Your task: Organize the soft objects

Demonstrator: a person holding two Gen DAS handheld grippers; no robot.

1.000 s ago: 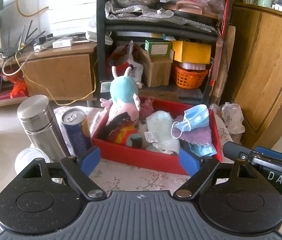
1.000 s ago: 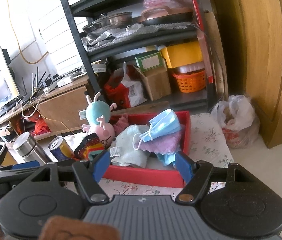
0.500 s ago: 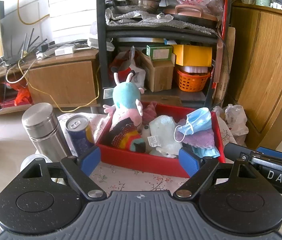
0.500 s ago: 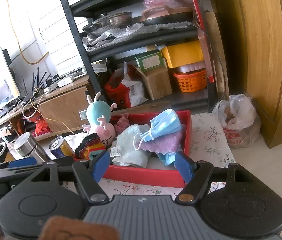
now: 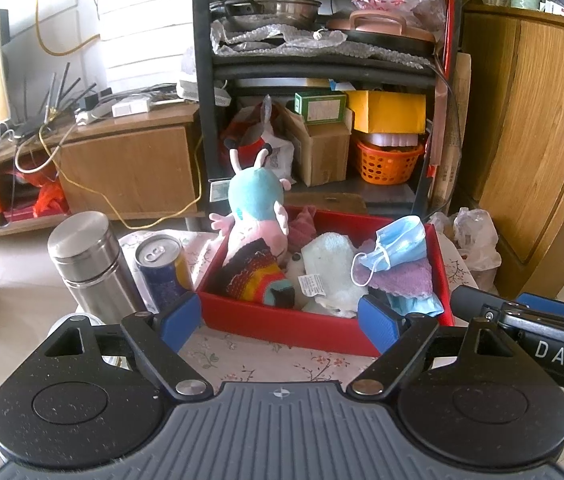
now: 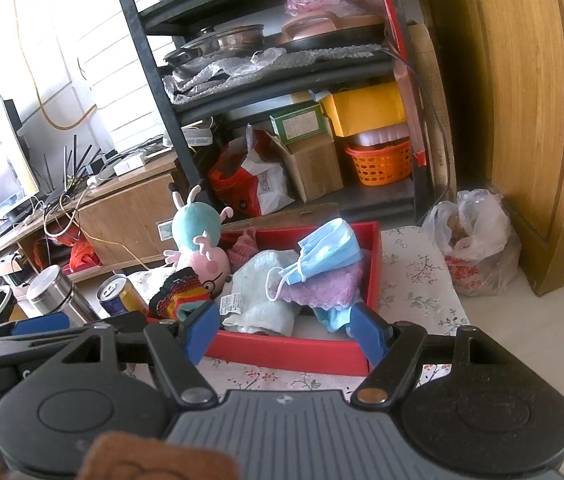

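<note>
A red tray (image 5: 282,326) (image 6: 282,350) on a floral-cloth table holds soft things: a pink and teal plush toy (image 5: 255,210) (image 6: 197,240), a striped knit sock (image 5: 255,274) (image 6: 179,294), a pale towel (image 5: 332,268) (image 6: 261,292), a purple cloth (image 5: 400,276) (image 6: 322,290) and a blue face mask (image 5: 400,242) (image 6: 328,250) on top. My left gripper (image 5: 279,322) is open and empty, just in front of the tray. My right gripper (image 6: 282,330) is open and empty, also in front of the tray.
A steel flask (image 5: 89,266) (image 6: 59,294) and a drink can (image 5: 163,268) (image 6: 119,294) stand left of the tray. A black shelf rack (image 5: 322,64) with pans and boxes stands behind. A wooden cabinet (image 5: 538,140) and a plastic bag (image 6: 474,240) are at the right.
Both grippers have drawn back a little from the tray and risen slightly. Both stay open. Nothing in the tray has moved.
</note>
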